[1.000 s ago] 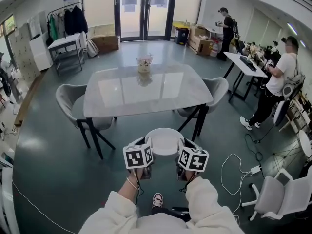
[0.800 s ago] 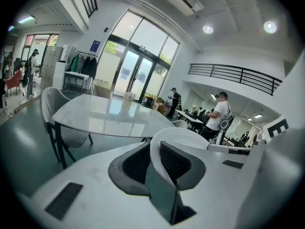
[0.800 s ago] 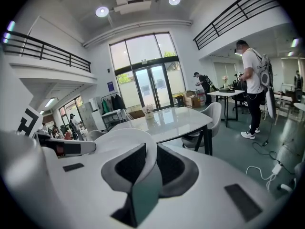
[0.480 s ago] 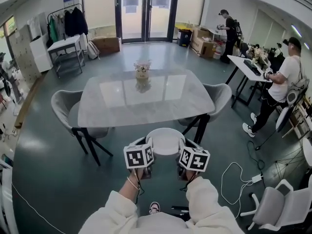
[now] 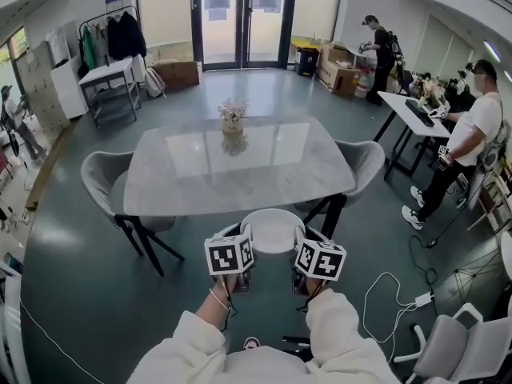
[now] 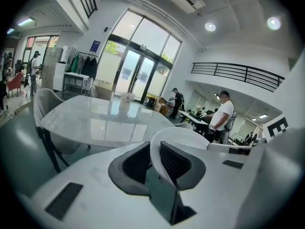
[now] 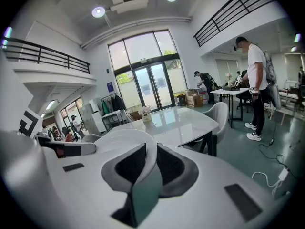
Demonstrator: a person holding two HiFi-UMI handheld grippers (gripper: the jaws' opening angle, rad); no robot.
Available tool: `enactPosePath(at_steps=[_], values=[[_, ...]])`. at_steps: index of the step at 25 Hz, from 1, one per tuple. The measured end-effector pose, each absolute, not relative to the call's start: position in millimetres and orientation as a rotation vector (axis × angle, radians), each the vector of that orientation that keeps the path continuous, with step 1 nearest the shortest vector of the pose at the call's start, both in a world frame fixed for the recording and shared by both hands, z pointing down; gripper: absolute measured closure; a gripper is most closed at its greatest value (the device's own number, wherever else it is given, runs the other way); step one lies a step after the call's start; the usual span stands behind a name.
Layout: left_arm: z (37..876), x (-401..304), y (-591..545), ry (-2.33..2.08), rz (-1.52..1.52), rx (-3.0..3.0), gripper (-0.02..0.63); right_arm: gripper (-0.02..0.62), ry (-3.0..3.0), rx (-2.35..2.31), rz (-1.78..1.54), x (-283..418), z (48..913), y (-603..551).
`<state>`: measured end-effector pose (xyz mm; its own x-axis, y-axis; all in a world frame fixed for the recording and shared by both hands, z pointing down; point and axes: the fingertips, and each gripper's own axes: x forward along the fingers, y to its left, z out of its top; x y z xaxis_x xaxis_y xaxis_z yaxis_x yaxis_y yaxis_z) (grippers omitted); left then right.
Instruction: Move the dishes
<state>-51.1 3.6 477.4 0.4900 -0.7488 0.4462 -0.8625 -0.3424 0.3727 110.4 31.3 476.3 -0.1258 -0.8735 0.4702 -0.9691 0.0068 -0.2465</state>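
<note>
Left side first: my left gripper [image 5: 242, 238] is clenched on the left rim of the white dish [image 5: 272, 229], with a pad on each face of the edge. The dish rides level in the air between my two tools, close to the near edge of the marble table [image 5: 200, 174]. On the right, my right gripper [image 5: 302, 240] bites the opposite rim the same way. A flower pot [image 5: 232, 119] stands toward the table's far side.

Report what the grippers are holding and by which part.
One white dish, shared: the left gripper is shut on its left rim, the right gripper on its right rim.
</note>
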Motion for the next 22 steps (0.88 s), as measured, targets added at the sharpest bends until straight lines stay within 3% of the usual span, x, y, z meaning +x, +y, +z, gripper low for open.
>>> enactPosePath(at_steps=[22], values=[[489.8, -27.5, -35.7, -1.295, 0.283, 2.179, 0.539, 0.477, -2.110, 1.966, 0.855, 134.1, 488.4, -1.2]])
